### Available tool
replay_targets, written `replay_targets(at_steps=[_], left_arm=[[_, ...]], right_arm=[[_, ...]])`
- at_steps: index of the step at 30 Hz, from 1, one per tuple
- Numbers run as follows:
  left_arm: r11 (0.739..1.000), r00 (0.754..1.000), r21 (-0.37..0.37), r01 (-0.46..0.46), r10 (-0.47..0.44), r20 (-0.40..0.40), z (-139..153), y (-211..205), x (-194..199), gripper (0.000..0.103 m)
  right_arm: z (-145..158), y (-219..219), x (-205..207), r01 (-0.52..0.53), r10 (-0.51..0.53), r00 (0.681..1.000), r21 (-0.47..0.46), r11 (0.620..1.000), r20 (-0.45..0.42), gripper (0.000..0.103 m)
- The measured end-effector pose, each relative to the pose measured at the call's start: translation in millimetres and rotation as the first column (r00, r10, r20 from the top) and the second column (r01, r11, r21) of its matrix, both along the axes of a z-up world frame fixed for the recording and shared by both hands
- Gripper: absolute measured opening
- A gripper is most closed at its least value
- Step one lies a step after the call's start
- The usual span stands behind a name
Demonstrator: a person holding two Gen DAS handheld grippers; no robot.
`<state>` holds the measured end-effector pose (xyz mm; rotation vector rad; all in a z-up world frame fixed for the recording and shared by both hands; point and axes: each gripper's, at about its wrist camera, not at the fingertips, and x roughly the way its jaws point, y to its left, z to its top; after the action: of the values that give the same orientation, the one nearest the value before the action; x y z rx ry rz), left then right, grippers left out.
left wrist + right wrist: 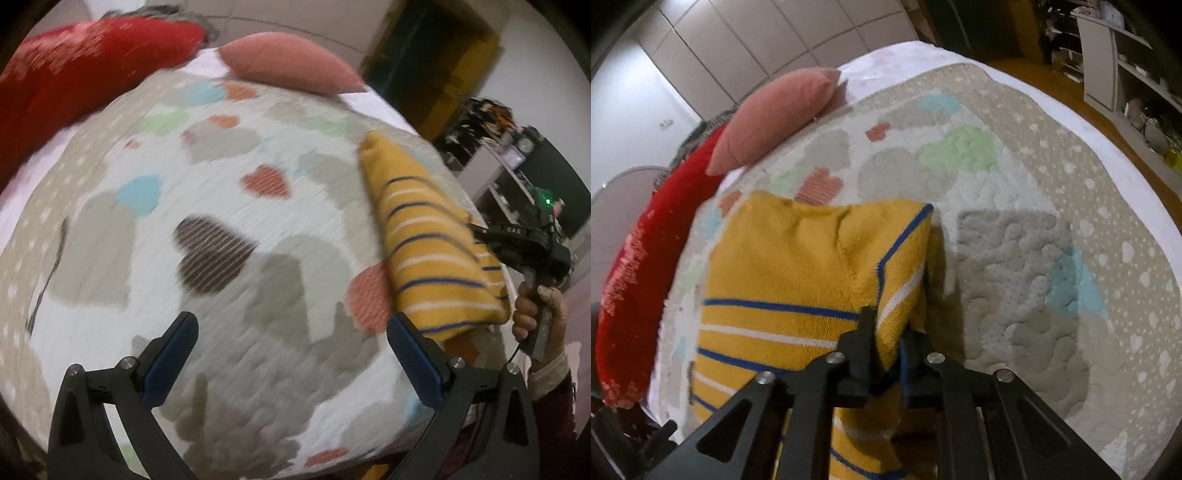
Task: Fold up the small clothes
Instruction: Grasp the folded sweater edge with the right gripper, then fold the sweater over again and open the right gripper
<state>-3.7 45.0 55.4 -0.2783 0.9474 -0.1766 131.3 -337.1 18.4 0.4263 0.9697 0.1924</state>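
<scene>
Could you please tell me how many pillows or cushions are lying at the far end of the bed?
2. A red cushion lies along the far left edge, and a pink pillow sits just beside it, nearer the wall. Others may lie hidden out of frame.

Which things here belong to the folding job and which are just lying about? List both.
Part of the job:
- yellow striped garment
- right gripper, pinching it
- left gripper, open over the quilt

Just lying about:
- red cushion
- pink pillow
- shelving
</scene>
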Motion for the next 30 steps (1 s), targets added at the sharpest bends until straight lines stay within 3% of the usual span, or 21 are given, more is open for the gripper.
replay_targets(at_steps=[1,3,5,8,11,14,16,17,18,20,22,27,30], left_arm=[[1.0,1.0,-0.011,0.029,-0.029,0.011,4.4,-6.4,8.3,0.102],[0.995,0.996,-0.053,0.09,-0.088,0.032,10.3,-19.3,25.8,0.102],[0.982,0.987,-0.102,0.159,-0.155,0.049,11.3,-35.8,49.8,0.102],[0.958,0.969,-0.147,0.245,-0.241,0.048,2.3,-62.2,85.8,0.102],[0.933,0.953,-0.211,0.293,-0.302,-0.012,-17.8,-85.7,119.6,0.102],[0.893,0.919,-0.294,0.34,-0.382,-0.095,-44.2,-111.3,143.7,0.101],[0.886,0.906,-0.282,0.367,-0.409,-0.106,-50.2,-124.2,145.9,0.101],[0.882,0.903,-0.28,0.38,-0.419,-0.094,-47.7,-126.7,144.7,0.096],[0.876,0.901,-0.289,0.386,-0.425,-0.088,-43.4,-127.1,144.1,0.092],[0.875,0.909,-0.322,0.363,-0.408,-0.084,-33.3,-116.8,146.6,0.075],[0.867,0.92,-0.368,0.335,-0.386,-0.072,-21.4,-101.5,152.3,0.067],[0.886,0.95,-0.357,0.295,-0.312,0.011,20.3,-73.6,166.1,0.066],[0.927,0.968,-0.291,0.237,-0.252,-0.013,19.1,-65.4,179.4,0.074]], right_arm=[[4.5,-3.7,-2.3,0.005,-0.006,1.0,0.027,1.0,0.018,0.025],[11.0,-11.1,-5.8,0.023,-0.026,0.998,0.062,0.998,0.048,0.059],[12.0,-16.5,-6.4,0.032,-0.039,0.997,0.092,0.995,0.072,0.074],[4.4,-18.5,1.8,0.033,-0.038,0.998,0.104,0.994,0.047,0.076],[-13.9,-15.9,19.9,0.003,-0.002,1.0,0.135,0.991,-0.01,0.077],[-36.7,-13.3,36.5,-0.042,0.056,0.997,0.28,0.959,-0.043,0.078],[-43.7,-8.3,42.3,-0.056,0.074,0.996,0.31,0.949,-0.048,0.073],[-44.3,-4.7,44.6,-0.068,0.087,0.995,0.329,0.942,-0.045,0.06],[-44.8,-1.3,46.2,-0.078,0.102,0.994,0.353,0.932,-0.048,0.055],[-38.0,3.9,49.2,-0.09,0.114,0.993,0.388,0.917,-0.039,0.047],[-25.2,9.9,51.9,-0.112,0.128,0.992,0.404,0.908,-0.013,0.044],[18.1,29.5,65.5,-0.187,0.156,0.982,0.44,0.879,0.106,0.042],[28.8,41.4,80.9,-0.202,0.157,0.978,0.424,0.883,0.14,0.046]])
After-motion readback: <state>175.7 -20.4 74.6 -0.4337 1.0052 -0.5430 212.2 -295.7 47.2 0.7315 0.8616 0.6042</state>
